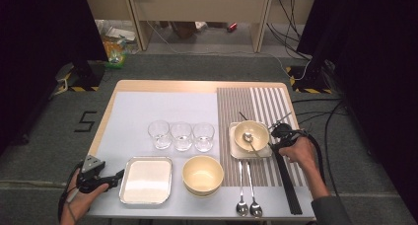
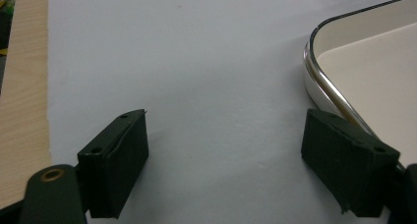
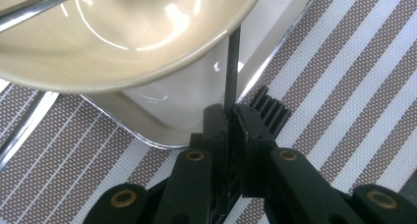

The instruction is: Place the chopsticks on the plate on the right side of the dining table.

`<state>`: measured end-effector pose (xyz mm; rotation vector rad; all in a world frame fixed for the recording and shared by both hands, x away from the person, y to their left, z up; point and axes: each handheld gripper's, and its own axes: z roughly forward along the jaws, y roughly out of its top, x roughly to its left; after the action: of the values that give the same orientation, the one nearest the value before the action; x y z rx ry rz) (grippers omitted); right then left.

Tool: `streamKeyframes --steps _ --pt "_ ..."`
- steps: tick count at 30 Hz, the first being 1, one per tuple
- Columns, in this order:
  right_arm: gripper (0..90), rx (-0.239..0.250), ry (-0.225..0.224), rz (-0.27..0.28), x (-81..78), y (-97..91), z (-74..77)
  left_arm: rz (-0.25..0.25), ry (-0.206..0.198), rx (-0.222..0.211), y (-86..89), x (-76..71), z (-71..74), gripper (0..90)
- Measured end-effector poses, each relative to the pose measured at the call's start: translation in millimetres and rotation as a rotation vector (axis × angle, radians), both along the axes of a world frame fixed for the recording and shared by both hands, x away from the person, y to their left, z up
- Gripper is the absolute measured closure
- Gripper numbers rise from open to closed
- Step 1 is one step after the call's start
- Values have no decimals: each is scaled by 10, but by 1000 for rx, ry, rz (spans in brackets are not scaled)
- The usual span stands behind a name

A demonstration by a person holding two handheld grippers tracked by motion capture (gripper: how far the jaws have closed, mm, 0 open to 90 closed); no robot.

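The table [image 1: 148, 89] is laid with a grey mat and a striped placemat [image 1: 276, 104], on which a small tray [image 1: 233, 151] carries a cream bowl [image 1: 251, 134] with a spoon in it. A black chopstick [image 3: 232, 62] is clamped between the closed jaws of the right gripper [image 3: 231, 118]; it runs up under the bowl's rim, over the tray. Further chopsticks [image 1: 287, 183] lie at the placemat's right edge. The step in hand is judged to be the placing of this chopstick at the bowl. Next, a steady lowering onto the tray or rim is called for before release. The left gripper [image 2: 223, 155] is held wide and empty beside the large tray [image 2: 319, 79].
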<state>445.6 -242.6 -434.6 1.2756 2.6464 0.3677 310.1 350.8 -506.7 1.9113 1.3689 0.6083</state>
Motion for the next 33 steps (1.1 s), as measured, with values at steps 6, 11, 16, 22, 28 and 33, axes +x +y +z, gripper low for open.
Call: streamKeyframes --steps 6,11,16,22,28,33 --pt "792 9 -8 -5 -2 -16 18 -6 9 3 3 -4 9 171" --pt "748 36 -42 -14 -94 -57 95 -6 9 5 3 -4 9 171" --pt "711 79 -70 -34 -221 -136 155 -6 9 6 3 -4 9 170" --pt "675 131 -92 -55 -335 -251 155 -5 8 6 2 -4 9 170" --pt "650 157 -101 -70 -416 -324 137 -5 8 5 2 -4 9 170" --pt "623 179 -113 -90 -471 -384 152 -4 10 3 3 -4 9 169"
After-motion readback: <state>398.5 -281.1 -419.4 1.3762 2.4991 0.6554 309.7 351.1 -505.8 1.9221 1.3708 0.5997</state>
